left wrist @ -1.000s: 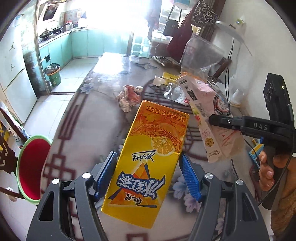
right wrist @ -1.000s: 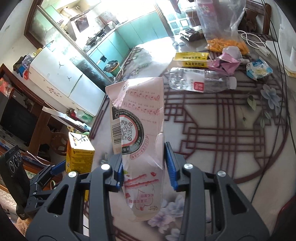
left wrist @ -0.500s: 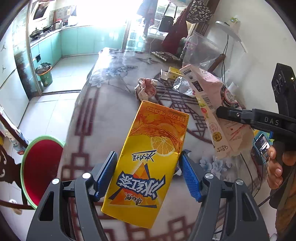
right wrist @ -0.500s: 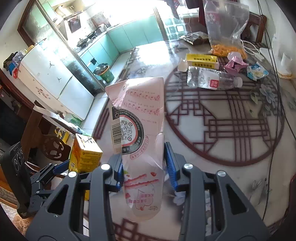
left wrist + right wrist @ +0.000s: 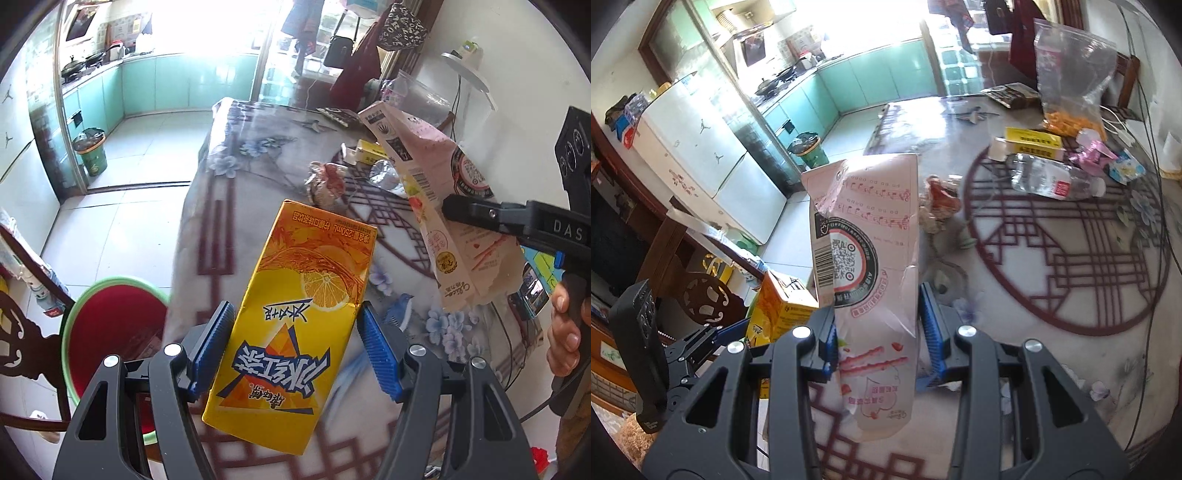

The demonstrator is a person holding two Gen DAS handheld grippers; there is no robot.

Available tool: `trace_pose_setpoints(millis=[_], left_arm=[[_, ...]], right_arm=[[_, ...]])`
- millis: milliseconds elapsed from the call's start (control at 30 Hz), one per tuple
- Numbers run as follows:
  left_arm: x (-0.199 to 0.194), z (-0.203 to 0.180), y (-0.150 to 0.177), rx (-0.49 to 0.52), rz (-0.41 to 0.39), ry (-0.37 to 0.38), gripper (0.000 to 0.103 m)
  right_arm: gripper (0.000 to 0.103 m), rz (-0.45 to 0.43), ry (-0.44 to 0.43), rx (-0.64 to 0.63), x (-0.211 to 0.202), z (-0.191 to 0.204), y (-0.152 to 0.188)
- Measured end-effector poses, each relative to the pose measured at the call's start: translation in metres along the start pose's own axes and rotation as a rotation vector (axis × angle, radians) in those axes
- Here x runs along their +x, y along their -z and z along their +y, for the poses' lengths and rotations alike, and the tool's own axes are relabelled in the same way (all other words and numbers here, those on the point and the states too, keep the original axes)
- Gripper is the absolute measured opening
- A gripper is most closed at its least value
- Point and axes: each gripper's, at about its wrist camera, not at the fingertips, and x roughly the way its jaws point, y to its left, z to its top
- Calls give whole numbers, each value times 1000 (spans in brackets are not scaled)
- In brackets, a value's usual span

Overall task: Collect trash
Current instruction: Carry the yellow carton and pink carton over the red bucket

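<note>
My left gripper (image 5: 295, 347) is shut on a yellow iced-tea carton (image 5: 295, 325), held in the air over the table's near left edge. My right gripper (image 5: 877, 328) is shut on a torn pink snack wrapper (image 5: 868, 251), held up to the right of the carton (image 5: 779, 314). In the left wrist view the wrapper (image 5: 439, 206) hangs from the right gripper's black jaw. A red bin with a green rim (image 5: 107, 332) stands on the floor below left. A crumpled red-and-white wrapper (image 5: 327, 181) lies on the table.
On the patterned table (image 5: 1034, 258) lie a clear plastic bottle (image 5: 1052, 179), a yellow box (image 5: 1032, 142), a pink wrapper (image 5: 1089, 151), a small blue-white packet (image 5: 1124, 168) and a clear bag of orange snacks (image 5: 1071, 81). A green bin (image 5: 90, 155) stands by the kitchen. A dark chair (image 5: 26, 332) is at left.
Both grippers have drawn back and left from the table with their items still held. The red bin looms larger at lower left, and the table's left edge has come into view.
</note>
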Motion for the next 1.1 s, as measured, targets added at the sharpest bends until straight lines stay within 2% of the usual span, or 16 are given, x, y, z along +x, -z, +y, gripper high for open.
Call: trace_pose_setpoints(millis=[233,700,1100], left_arm=[[-2,37,6,-83,16,-30,66],[-7,78,12,-162,16,-96,66],[2,113,25,-252,48,-148,66]], right_arm=[[37,24,-21,-45,14,29,-2],[37,83,-73,-156,44,81,-2],[37,114,-92,-231,56,105,-1]])
